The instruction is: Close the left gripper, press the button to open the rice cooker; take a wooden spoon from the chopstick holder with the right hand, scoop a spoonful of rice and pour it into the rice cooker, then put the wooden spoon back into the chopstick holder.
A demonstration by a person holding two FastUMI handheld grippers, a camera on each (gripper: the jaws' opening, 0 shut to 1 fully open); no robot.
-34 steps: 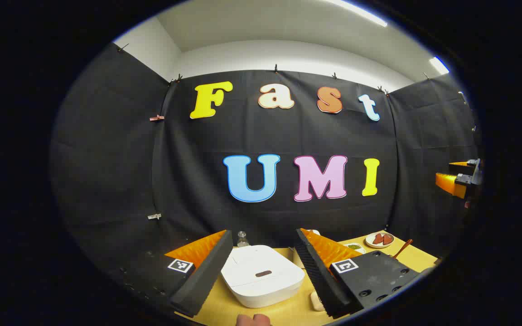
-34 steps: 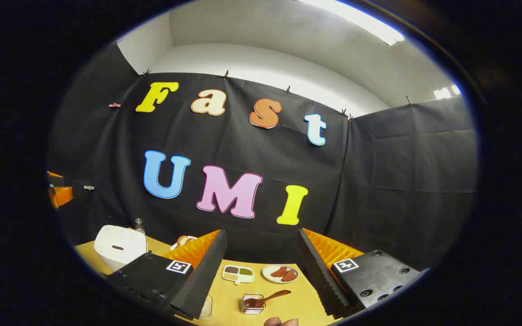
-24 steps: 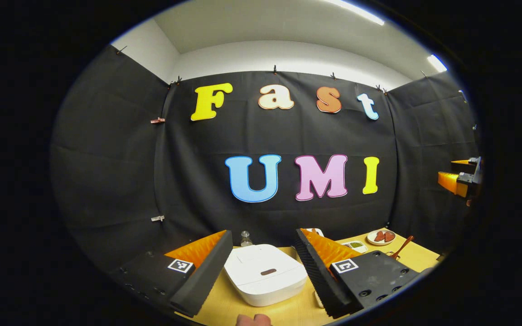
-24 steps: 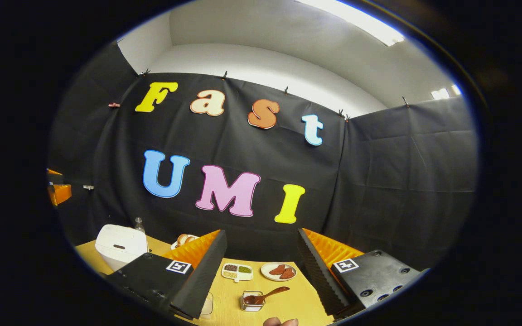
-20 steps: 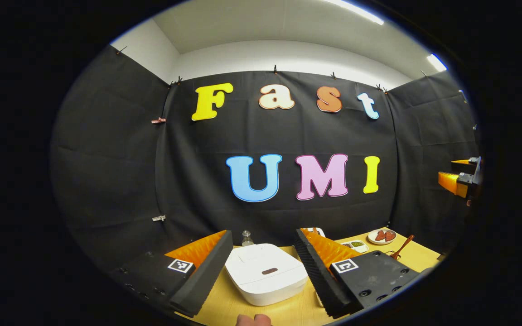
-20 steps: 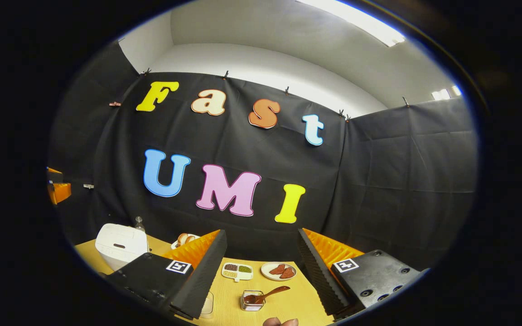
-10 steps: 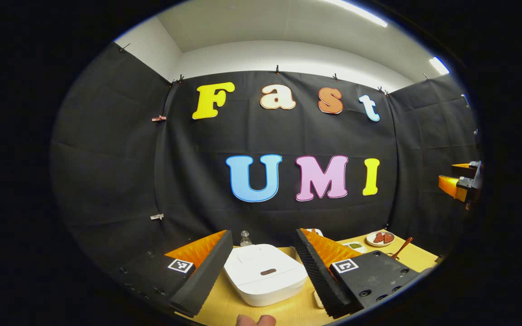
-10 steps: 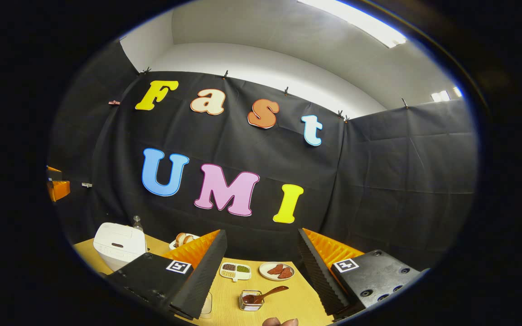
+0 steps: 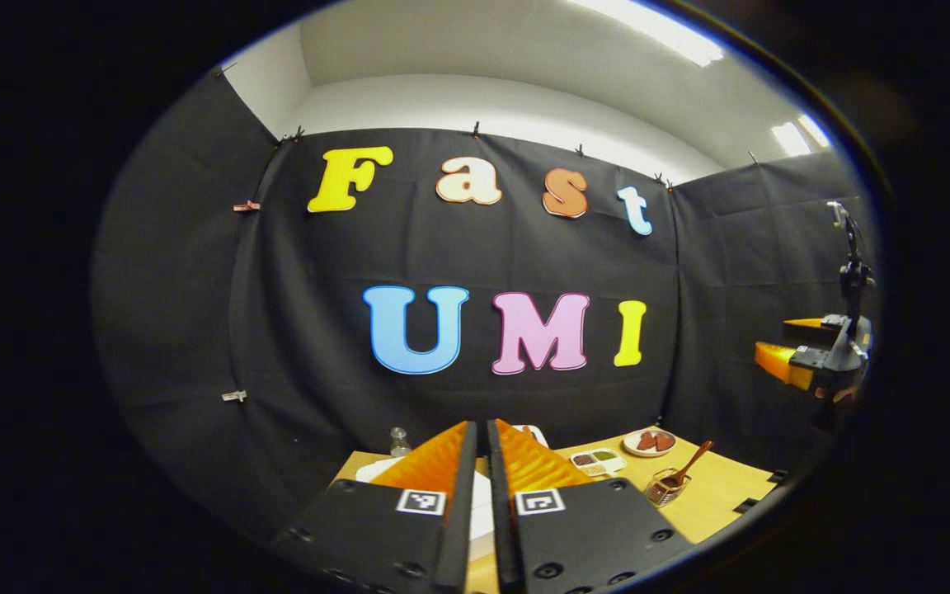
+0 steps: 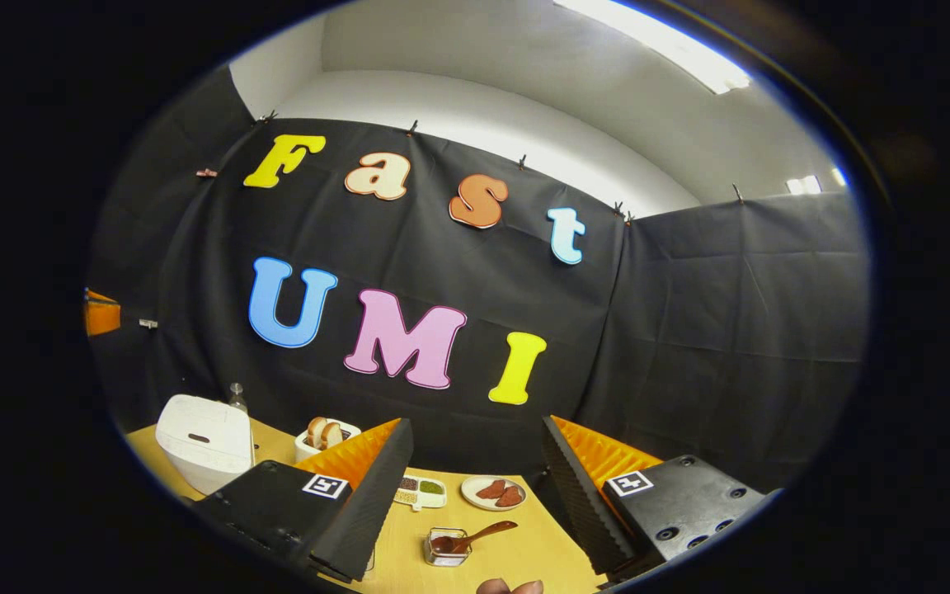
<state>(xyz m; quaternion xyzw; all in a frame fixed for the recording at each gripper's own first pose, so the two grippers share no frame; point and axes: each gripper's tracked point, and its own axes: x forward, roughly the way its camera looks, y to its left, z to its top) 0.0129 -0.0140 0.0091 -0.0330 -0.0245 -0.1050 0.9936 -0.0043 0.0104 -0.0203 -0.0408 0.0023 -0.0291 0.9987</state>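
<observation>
Step in hand, by my judgement: the first, the left gripper point(image 9: 479, 487) made ready to press the cooker's button. In the left gripper view its two fingers stand together at lower centre, nothing between them. Behind them only slivers of the white, rounded-box rice cooker point(image 9: 376, 469) show, left of the fingers, lid down. A small clear glass bottle point(image 9: 397, 441) stands at the table's far edge beside it.

In the right gripper view the same rice cooker point(image 10: 204, 441) sits at lower left on the yellow wooden table point(image 10: 553, 549), a dark oval mark on its lid, which I take for the button. Right of it: a white tub of bread slices point(image 10: 322, 436), a white divided dish of grains point(image 10: 421, 490), a small round plate of red slices point(image 10: 493, 492). Lower centre, the small wire-mesh chopstick holder point(image 10: 443, 547) carries the brown wooden spoon point(image 10: 479, 535), handle leaning up to the right. The right gripper point(image 10: 475, 487) hangs above it, fingers spread wide and empty.

Next move, as I judge it: bring the closed fingertips down squarely on the lid's button.

Open room: bare table lies in front of the cooker; the black cloth wall stands close behind the table's far edge, and the holder sits near the front edge
</observation>
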